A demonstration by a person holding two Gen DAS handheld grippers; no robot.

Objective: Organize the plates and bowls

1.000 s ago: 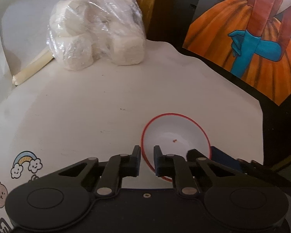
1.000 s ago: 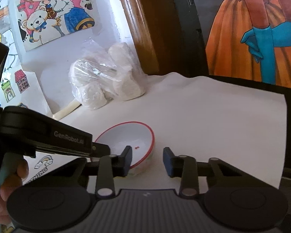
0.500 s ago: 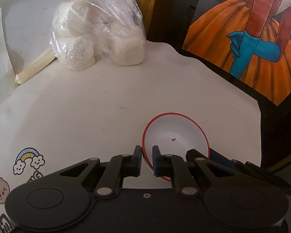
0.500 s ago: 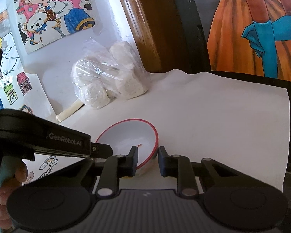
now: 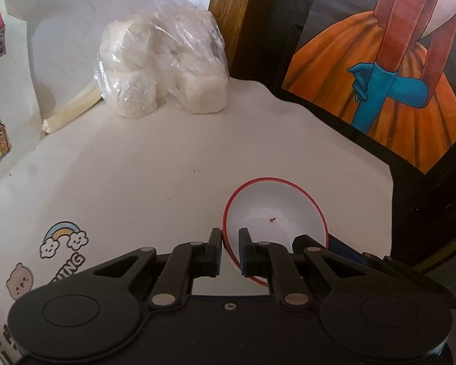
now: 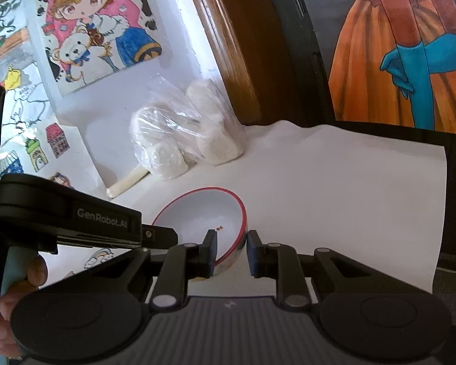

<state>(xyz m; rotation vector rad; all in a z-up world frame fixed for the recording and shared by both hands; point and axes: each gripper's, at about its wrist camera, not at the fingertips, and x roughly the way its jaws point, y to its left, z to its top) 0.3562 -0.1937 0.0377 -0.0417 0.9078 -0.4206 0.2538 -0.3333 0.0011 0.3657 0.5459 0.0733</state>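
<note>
A white bowl with a red rim (image 5: 273, 210) and a small red speck inside sits tilted over the white table cover. My left gripper (image 5: 229, 243) is shut on the bowl's left rim, one pad inside and one outside. My right gripper (image 6: 231, 243) is shut on the opposite rim of the bowl (image 6: 203, 213). The left gripper (image 6: 161, 234) reaches in from the left in the right wrist view, where a hand (image 6: 15, 289) holds its handle. Whether the bowl's base touches the table I cannot tell.
A clear plastic bag of white lumps (image 5: 164, 70) lies at the back by a wooden post (image 5: 228, 9), with a pale roll (image 5: 73, 112) beside it. A painted panel with an orange skirt (image 5: 380, 91) borders the right. Cartoon stickers (image 5: 63, 240) mark the table's left.
My right gripper has closed onto the bowl's rim. The bowl keeps its place between both grippers while the bag and table behind slide downward in both views.
</note>
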